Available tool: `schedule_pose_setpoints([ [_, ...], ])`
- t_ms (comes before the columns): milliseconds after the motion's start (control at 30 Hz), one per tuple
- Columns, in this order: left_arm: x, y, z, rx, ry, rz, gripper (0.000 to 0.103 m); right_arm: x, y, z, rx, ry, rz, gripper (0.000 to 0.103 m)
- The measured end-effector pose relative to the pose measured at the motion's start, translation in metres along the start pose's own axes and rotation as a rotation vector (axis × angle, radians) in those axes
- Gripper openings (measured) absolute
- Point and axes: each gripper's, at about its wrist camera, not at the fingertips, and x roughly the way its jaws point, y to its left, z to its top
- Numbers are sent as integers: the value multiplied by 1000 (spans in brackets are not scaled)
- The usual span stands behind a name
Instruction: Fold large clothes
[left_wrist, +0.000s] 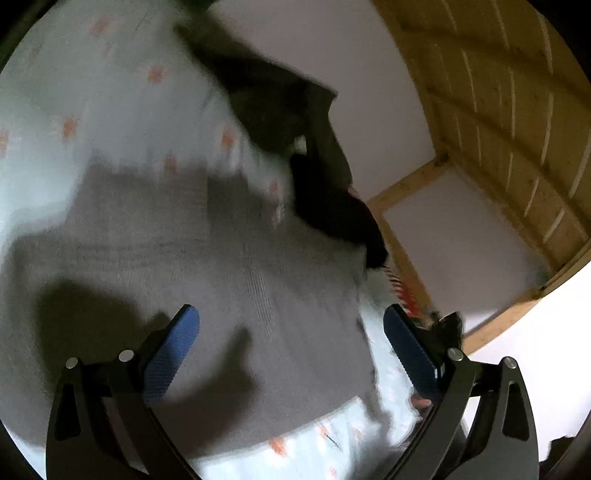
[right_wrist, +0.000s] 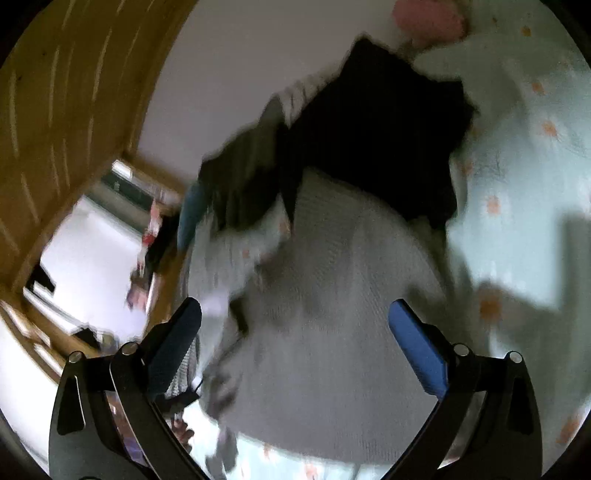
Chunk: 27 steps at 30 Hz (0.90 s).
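**Over the bed, both grippers wide above a grey knit**

On the pale blue sheet (left_wrist: 92, 92) with its orange flowers lies a grey knitted sweater (left_wrist: 221, 266), spread fairly flat. Both views are blurred, so fine detail of the cloth is lost. Seen from the left wrist, the sweater's long axis runs from near the gripper up and away toward the dark clothes, and its ribbing lines follow that same direction. One near edge of it lies just ahead of the fingers, with sheet showing past it.

Left gripper (left_wrist: 291, 325) hovers over the sweater with its jaws spread wide; nothing sits between the blue pads (left_wrist: 173, 354). Its shadow falls across the knit.

Right gripper (right_wrist: 295, 317) hangs over the same sweater (right_wrist: 332, 295), jaws likewise far apart and holding nothing. On its left side the sweater looks bunched and rumpled, though the blur hides whether that is a sleeve.

Beyond the far end of the sweater sits a heap of dark clothes (right_wrist: 376, 136), black and dark grey, touching or overlapping the knit. A pink thing (right_wrist: 428, 18) shows at the sheet's far edge. Wooden slats (left_wrist: 498, 92) and a white wall (left_wrist: 369, 74) stand beside the bed.
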Motion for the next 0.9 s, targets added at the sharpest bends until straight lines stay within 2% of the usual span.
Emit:
schedule_pose_setpoints([
  [67, -1, 13, -32, -79, -30, -44, 98, -2, -9, -36, 28, 38, 5, 100],
  [167, -7, 19, -76, -132, -142, -43, 98, -7, -20, -78, 95, 62, 45, 100],
  [233, -11, 21, -95, -176, -175, -49, 98, -5, -26, -104, 129, 89, 58, 100],
  [300, -12, 23, -107, -210, -186, -53, 98, 5, -25, -123, 148, 125, 72, 100],
  [400, -13, 17, -112, -193, -197, -26, 98, 12, -23, -141, 164, 136, 94, 100],
  [467, -16, 15, -113, -224, -208, -19, 98, 19, -16, -148, 162, 126, 99, 100],
  [567, -18, 14, -123, -255, -231, -14, 98, 29, -19, -153, 249, 99, 138, 100],
  [633, -15, 9, -126, -233, -245, 14, 98, 32, -20, -150, 296, 45, 138, 100],
  [733, -15, 7, -130, -209, -268, 35, 98, 42, -32, -131, 391, -48, 215, 100],
  [800, -15, 5, -133, -185, -271, 36, 98, 53, -38, -118, 453, -70, 239, 100],
  [900, -16, 1, -139, -155, -283, 40, 98, 65, -36, -108, 517, -96, 217, 100],
])
